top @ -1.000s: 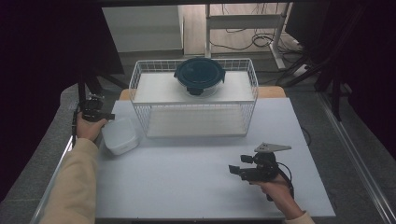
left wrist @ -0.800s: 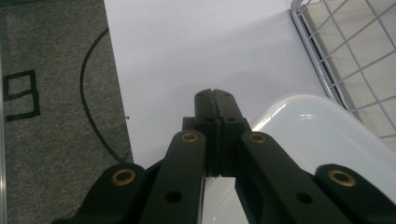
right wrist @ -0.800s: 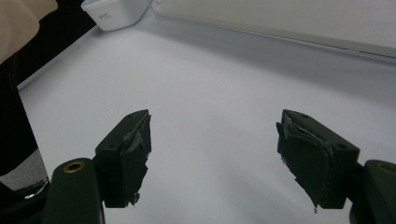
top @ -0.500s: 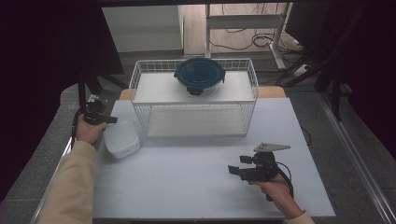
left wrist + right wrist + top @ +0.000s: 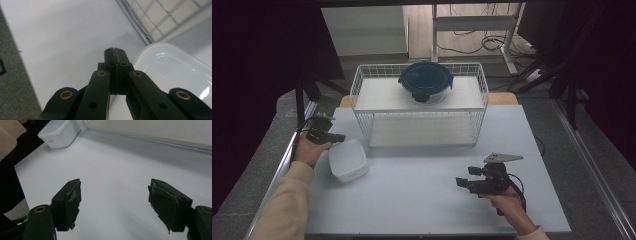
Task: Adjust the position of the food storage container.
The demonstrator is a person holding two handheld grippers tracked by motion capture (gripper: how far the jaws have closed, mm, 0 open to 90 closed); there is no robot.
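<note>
With my left gripper (image 5: 335, 136) pressed together and empty just beside the white lidded container (image 5: 347, 159) at the table's (image 5: 422, 200) left, before the wire rack (image 5: 419, 111), I should part it before gripping, while my right gripper (image 5: 465, 177) waits, spread wide.

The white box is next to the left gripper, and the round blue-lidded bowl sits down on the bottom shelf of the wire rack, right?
Not quite. The white box does lie beside the left gripper on the table, but the round blue-lidded bowl sits on the top shelf of the wire rack, not the bottom one. The high view shows it.
</note>
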